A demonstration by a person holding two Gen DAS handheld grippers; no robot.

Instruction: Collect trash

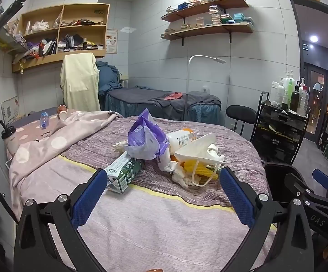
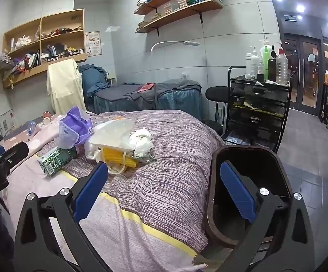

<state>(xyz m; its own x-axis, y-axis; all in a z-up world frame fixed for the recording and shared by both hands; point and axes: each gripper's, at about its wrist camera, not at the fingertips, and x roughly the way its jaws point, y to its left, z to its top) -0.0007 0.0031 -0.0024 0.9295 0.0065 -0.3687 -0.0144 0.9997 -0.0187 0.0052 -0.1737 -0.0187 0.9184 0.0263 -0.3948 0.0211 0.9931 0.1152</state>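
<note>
A heap of trash lies on the bed: a green carton [image 1: 124, 172] [image 2: 56, 159], a purple bag [image 1: 145, 136] [image 2: 74, 128], a white plastic container [image 1: 196, 149] [image 2: 112, 133], a yellow packet [image 1: 200, 170] [image 2: 118, 158], crumpled tissues [image 1: 179, 174] [image 2: 141, 140] and a white bottle [image 1: 182, 139]. My left gripper [image 1: 162, 192] is open and empty, just short of the heap. My right gripper [image 2: 164, 188] is open and empty, over the bed edge right of the heap. A dark bin [image 2: 250, 195] [image 1: 277, 181] stands beside the bed under the right gripper's right finger.
A plastic bottle [image 1: 44, 119] and paper cups [image 1: 61, 111] lie at the bed's far left. A black trolley [image 2: 259, 111] with bottles and a black stool [image 2: 217, 94] stand right of the bed. A second bed [image 2: 148, 97] is behind.
</note>
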